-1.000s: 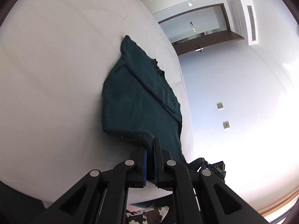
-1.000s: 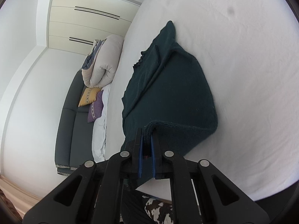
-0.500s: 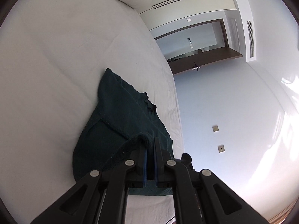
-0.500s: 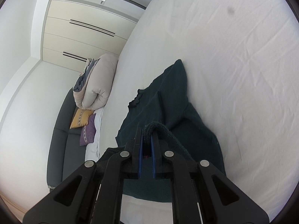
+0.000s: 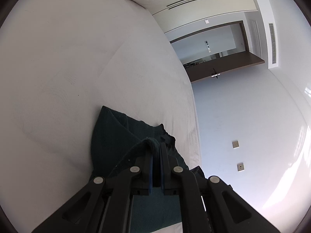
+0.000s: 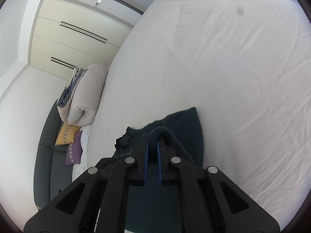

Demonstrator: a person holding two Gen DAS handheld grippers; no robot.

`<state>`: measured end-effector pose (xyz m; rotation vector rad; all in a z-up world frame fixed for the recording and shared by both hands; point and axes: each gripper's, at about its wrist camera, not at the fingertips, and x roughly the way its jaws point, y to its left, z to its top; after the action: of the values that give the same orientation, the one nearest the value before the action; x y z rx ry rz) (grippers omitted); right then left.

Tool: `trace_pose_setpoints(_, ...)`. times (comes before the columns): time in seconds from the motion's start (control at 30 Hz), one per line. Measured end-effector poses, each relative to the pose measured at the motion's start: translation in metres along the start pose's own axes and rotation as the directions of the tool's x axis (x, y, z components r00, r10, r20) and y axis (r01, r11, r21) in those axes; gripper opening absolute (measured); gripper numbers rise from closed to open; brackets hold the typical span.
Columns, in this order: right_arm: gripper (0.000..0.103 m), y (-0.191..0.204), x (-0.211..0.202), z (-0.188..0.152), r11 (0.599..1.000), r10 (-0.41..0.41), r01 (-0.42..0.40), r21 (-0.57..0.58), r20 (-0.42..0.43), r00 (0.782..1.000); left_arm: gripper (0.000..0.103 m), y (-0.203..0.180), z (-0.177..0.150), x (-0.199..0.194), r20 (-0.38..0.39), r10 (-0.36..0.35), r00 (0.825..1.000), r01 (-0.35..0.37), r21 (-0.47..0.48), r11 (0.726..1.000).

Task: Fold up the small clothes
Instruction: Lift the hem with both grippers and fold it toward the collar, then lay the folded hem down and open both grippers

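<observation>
In the left wrist view the left gripper (image 5: 157,151) is clenched on a rolled hem of the dark green knit garment (image 5: 114,134) lying on the white bed (image 5: 77,58), and in the right wrist view the right gripper (image 6: 152,141) pinches another thick hem of the garment (image 6: 186,124), near the bed's edge.

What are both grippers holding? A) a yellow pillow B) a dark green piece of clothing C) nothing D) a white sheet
B: the left gripper and right gripper are each shut on an edge of the dark green garment lying on the white bed.
</observation>
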<state>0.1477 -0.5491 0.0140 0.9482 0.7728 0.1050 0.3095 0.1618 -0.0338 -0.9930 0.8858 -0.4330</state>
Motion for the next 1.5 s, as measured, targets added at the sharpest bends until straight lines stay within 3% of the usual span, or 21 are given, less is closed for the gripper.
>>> trace_pose_setpoints(0.1,0.007,-0.007,0.028,0.015,0.998,-0.057,0.057,0.024,-0.003,0.998,0.006,0.01,0.009,0.021,-0.005,0.056,0.998,-0.056,0.015,0.998)
trace_pose_setpoints(0.17,0.008,-0.017,0.051,0.023,0.993,-0.107,0.108,0.044,-0.037,0.994,0.008,0.018,0.012,0.033,0.004,0.145,0.989,-0.145,0.038,0.989)
trace_pose_setpoints(0.23,0.019,-0.021,0.064,0.028,0.989,-0.141,0.142,0.035,-0.033,0.989,0.034,0.031,0.014,0.036,0.009,0.144,0.99,-0.144,-0.001,0.99)
trace_pose_setpoints(0.27,0.033,-0.021,0.064,0.029,0.99,-0.139,0.14,0.025,-0.013,0.99,0.04,0.036,0.014,0.033,0.021,0.132,0.991,-0.132,-0.026,0.991)
trace_pose_setpoints(0.3,0.067,-0.019,0.061,0.031,0.991,-0.136,0.135,0.02,0.02,0.991,0.054,0.04,0.013,0.028,0.039,0.134,0.99,-0.132,-0.041,0.99)
trace_pose_setpoints(0.33,0.08,-0.019,0.056,0.032,0.99,-0.141,0.14,0.027,0.055,0.988,0.059,0.043,0.011,0.023,0.054,0.138,0.989,-0.135,-0.041,0.99)
trace_pose_setpoints(0.37,0.084,-0.019,0.05,0.032,0.99,-0.141,0.138,0.032,0.094,0.986,0.059,0.044,0.008,0.02,0.057,0.145,0.988,-0.143,-0.035,0.989)
trace_pose_setpoints(0.53,0.084,-0.012,0.023,0.022,0.986,-0.152,0.158,-0.046,0.108,0.982,0.059,0.028,-0.021,0.007,0.045,0.173,0.984,-0.177,0.085,0.981)
trace_pose_setpoints(0.67,0.083,-0.004,0.0,-0.003,0.97,-0.189,0.206,-0.129,0.131,0.973,0.059,0.014,-0.054,0.0,0.056,0.226,0.972,-0.233,0.195,0.953)
trace_pose_setpoints(0.8,0.076,0.014,-0.006,-0.039,0.949,-0.189,0.207,-0.237,0.099,0.977,0.059,0.002,-0.081,-0.001,0.06,0.249,0.967,-0.255,0.318,0.913)
trace_pose_setpoints(0.87,0.075,0.028,-0.005,-0.061,0.941,-0.14,0.152,-0.302,0.062,0.988,0.059,-0.008,-0.089,0.004,0.048,0.247,0.968,-0.247,0.369,0.896)
trace_pose_setpoints(0.93,0.075,0.027,-0.009,-0.084,0.941,-0.056,0.055,-0.333,0.007,0.998,0.059,-0.012,-0.098,0.012,0.056,0.294,0.954,-0.29,0.421,0.859)
trace_pose_setpoints(1.0,0.075,0.025,-0.004,-0.104,0.941,-0.036,0.019,-0.337,-0.043,0.998,0.059,-0.005,-0.103,0.022,0.046,0.337,0.94,-0.321,0.443,0.837)
trace_pose_setpoints(1.07,0.075,0.011,0.012,-0.114,0.95,-0.095,0.059,-0.306,-0.105,0.99,0.058,0.008,-0.105,0.03,0.017,0.376,0.926,-0.344,0.445,0.827)
trace_pose_setpoints(1.1,0.072,0.0,0.015,-0.118,0.952,-0.14,0.103,-0.287,-0.109,0.984,0.053,0.013,-0.106,0.029,0.02,0.379,0.925,-0.346,0.455,0.82)
trace_pose_setpoints(1.2,0.053,-0.028,0.003,-0.119,0.966,-0.111,0.088,-0.242,-0.085,0.99,0.047,0.015,-0.106,0.017,0.017,0.374,0.927,-0.343,0.44,0.83)
trace_pose_setpoints(1.23,0.052,-0.034,-0.005,-0.118,0.973,-0.109,0.091,-0.213,-0.074,0.991,0.047,0.014,-0.106,0.011,0.021,0.376,0.926,-0.348,0.432,0.832)
trace_pose_setpoints(1.37,0.056,-0.037,-0.038,-0.116,0.975,-0.159,0.163,-0.153,0.04,0.986,0.048,-0.008,-0.118,-0.001,0.085,0.432,0.898,-0.415,0.494,0.764)
trace_pose_setpoints(1.5,0.056,-0.006,-0.036,-0.13,0.992,0.056,-0.056,-0.117,-0.009,0.998,0.053,-0.052,-0.148,0.018,0.108,0.431,0.896,-0.405,0.599,0.691)
